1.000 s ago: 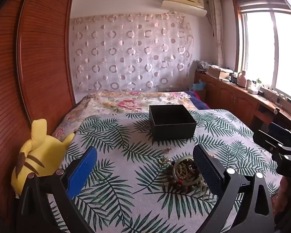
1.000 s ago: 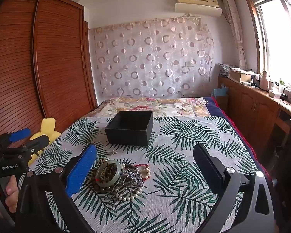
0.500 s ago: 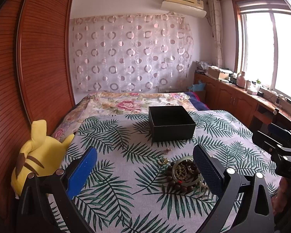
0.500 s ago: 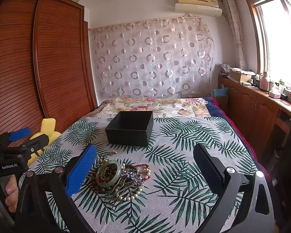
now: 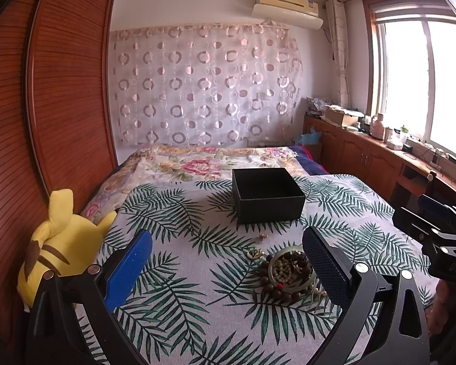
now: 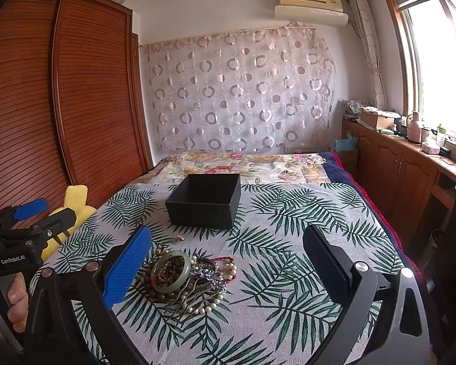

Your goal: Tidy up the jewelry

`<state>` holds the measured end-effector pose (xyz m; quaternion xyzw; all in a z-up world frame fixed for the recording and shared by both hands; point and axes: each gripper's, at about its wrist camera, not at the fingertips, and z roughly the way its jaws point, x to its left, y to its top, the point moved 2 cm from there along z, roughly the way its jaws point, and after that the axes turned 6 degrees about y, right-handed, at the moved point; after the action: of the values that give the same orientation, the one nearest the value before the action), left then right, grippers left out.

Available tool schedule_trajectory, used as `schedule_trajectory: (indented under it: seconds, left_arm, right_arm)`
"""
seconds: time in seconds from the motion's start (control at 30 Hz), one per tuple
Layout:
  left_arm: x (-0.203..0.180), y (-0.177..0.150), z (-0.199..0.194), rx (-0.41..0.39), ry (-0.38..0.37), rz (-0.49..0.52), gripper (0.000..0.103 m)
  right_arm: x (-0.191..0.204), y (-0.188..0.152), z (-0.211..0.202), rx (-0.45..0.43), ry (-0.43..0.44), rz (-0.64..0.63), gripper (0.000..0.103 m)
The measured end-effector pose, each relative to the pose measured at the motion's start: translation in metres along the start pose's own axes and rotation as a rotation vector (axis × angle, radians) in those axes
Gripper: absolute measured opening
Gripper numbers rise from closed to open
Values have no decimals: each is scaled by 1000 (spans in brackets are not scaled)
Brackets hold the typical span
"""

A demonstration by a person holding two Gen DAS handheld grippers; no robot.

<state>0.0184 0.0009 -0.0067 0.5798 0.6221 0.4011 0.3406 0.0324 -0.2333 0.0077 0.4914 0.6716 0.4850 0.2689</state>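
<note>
A pile of jewelry [image 6: 187,276] lies on the leaf-print bedspread [image 6: 288,243]: a green jade bangle [image 6: 171,270], dark wooden beads, pearl strands and a red cord. In the left wrist view the pile [image 5: 288,276] sits by my right finger. An open black box [image 5: 267,194] stands beyond it, also in the right wrist view [image 6: 205,200]. A small loose piece [image 5: 261,236] lies between the pile and the box. My left gripper [image 5: 228,261] and right gripper [image 6: 228,261] are both open and empty, held above the bed short of the pile.
A yellow plush toy [image 5: 54,243] lies at the bed's left edge by the wooden wardrobe [image 5: 45,106]. A wooden counter [image 5: 380,158] with clutter runs along the window on the right. A floral quilt [image 5: 203,161] covers the far bed.
The left wrist view has shifted slightly, so the jewelry pile sits a little lower and nearer. The right gripper has hardly moved. Both grippers stay open.
</note>
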Motion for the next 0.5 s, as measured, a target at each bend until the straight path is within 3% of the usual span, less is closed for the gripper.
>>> schedule_trajectory:
  seconds: [0.5]
  left_arm:
    - [-1, 13, -13, -5, -1, -1, 96]
  right_arm:
    - [0, 0, -1, -1, 0, 0, 101]
